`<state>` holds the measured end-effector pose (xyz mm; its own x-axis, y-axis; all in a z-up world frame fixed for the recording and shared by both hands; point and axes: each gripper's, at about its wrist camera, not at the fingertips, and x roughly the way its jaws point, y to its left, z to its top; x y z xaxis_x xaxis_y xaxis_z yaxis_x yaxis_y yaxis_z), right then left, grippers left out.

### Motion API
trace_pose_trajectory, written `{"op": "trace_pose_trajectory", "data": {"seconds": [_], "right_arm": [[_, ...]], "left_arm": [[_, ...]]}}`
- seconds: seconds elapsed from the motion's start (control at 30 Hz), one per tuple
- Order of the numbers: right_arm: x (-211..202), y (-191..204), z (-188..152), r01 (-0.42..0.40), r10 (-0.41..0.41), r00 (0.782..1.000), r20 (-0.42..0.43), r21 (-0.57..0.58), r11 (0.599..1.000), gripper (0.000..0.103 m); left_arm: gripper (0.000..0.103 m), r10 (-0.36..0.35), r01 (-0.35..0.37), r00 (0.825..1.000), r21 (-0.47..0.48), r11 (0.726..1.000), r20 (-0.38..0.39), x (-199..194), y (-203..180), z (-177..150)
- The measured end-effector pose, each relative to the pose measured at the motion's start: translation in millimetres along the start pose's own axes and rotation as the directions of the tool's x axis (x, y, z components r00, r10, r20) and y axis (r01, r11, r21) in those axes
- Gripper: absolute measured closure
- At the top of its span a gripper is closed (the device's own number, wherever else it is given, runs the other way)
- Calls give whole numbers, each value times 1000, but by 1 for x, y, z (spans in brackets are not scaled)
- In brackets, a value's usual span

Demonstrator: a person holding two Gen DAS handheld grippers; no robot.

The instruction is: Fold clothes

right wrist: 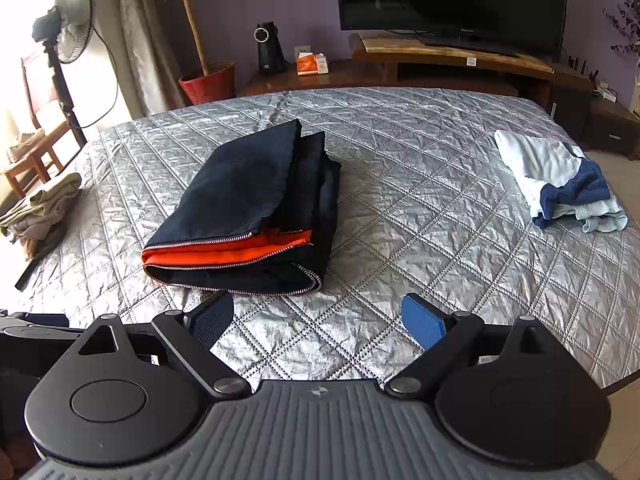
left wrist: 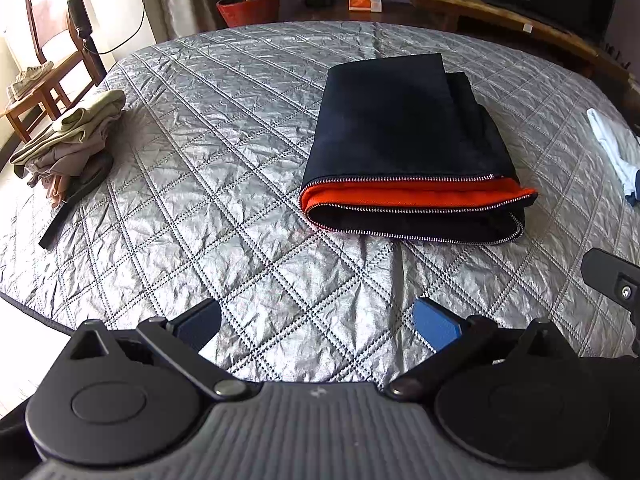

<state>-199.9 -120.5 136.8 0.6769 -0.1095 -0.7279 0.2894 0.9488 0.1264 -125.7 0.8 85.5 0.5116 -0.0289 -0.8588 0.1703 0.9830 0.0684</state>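
Observation:
A folded dark navy jacket (left wrist: 404,136) with orange lining and a silver zipper lies flat on the silver quilted bed (left wrist: 224,184). It also shows in the right wrist view (right wrist: 248,196). My left gripper (left wrist: 318,326) is open and empty, hovering above the bedspread near its front edge, short of the jacket. My right gripper (right wrist: 318,320) is open and empty, just in front of the jacket's zipper edge. Part of the right gripper's body shows at the right edge of the left wrist view (left wrist: 612,280).
A stack of folded beige and olive clothes (left wrist: 68,140) sits at the bed's left edge, with a dark strap beside it. A crumpled white and blue garment (right wrist: 560,180) lies at the right. Beyond the bed are a fan (right wrist: 68,16), chair, potted plant, TV stand and TV (right wrist: 452,0).

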Motion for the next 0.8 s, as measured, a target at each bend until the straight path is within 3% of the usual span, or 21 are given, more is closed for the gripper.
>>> {"op": "trace_pose_trajectory", "data": {"seconds": [0.8], "right_arm": [[-2, 2, 0, 4, -4, 1000, 14, -5, 1000, 9]], "left_arm": [[1, -2, 3, 1000, 11, 1000, -15, -1, 0, -5]]}}
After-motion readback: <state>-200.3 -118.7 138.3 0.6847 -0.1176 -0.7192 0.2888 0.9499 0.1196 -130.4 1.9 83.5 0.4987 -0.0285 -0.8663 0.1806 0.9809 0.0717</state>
